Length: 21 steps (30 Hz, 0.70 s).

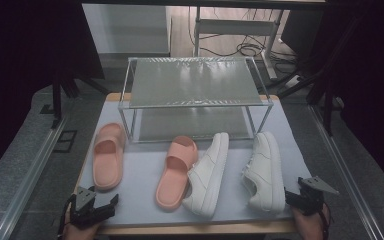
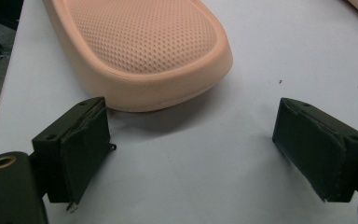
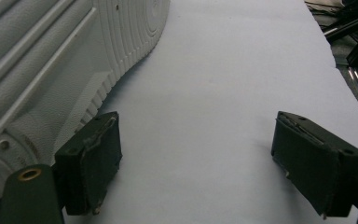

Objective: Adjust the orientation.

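high view / left claw: near counter edge, jaws spread wide, nothing between; sits just short of heel of left pink slipper.
high view / right claw: near edge too, jaws apart, empty; just beside heel of right white sneaker.
high view / rest: second pink slipper and second white sneaker mid-counter, touching or nearly so; clear two-tier shoe rack behind, both tiers bare. Grey mat on counter.
left gripper view / slipper heel: dead ahead, off-centre toward left pad; apart from pads, no contact yet.
right gripper view / sneaker: lying on side, ribbed sole facing camera, left of left pad; outside the gap, not between jaws.
step: looks like start of approach, pre-grasp; all four shoes on counter, none racked.
next move: probably advance each claw, centre over heel rim, then close. Right needs sideways shift toward sneaker first. Risk: pinching sole edge only, shoe swinging on lift.
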Motion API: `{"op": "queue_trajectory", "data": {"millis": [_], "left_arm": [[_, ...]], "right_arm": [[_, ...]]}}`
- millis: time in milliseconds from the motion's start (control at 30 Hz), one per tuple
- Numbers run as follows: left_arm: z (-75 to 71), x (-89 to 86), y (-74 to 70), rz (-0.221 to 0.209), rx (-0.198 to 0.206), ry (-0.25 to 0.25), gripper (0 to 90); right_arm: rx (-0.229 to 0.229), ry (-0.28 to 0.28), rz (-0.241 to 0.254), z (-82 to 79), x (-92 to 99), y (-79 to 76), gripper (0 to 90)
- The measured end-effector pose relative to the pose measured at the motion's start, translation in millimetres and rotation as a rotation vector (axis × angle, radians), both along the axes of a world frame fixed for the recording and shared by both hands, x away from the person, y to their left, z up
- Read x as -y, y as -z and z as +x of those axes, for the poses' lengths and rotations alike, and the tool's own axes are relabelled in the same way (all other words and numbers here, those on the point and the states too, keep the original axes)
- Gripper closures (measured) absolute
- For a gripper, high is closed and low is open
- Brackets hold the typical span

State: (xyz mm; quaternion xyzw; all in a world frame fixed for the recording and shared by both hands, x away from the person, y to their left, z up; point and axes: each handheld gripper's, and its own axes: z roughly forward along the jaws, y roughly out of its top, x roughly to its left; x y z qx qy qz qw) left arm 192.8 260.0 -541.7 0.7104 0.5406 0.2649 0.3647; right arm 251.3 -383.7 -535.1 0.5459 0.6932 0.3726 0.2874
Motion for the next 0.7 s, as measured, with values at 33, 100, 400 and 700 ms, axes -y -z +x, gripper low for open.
{"op": "queue_trajectory", "data": {"millis": [33,100,400,700], "left_arm": [[0.1,0.1,-0.1,0.0,-0.001,-0.001,11.1],[0.3,0.4,-0.6,-0.001,-0.006,-0.004,11.2],[-0.3,-1.8,-3.8,-0.007,-0.023,-0.008,16.4],[-1.0,-2.5,-15.6,0.003,-0.085,-0.05,15.6]], "right_arm": [[0.0,0.0,0.0,0.0,0.0,0.0,15.6],[0.0,0.0,0.0,0.0,0.0,0.0,15.6],[0.0,0.0,0.0,0.0,0.0,0.0,15.6],[0.001,-0.001,0.0,0.3,0.0,0.2,15.6]]}}
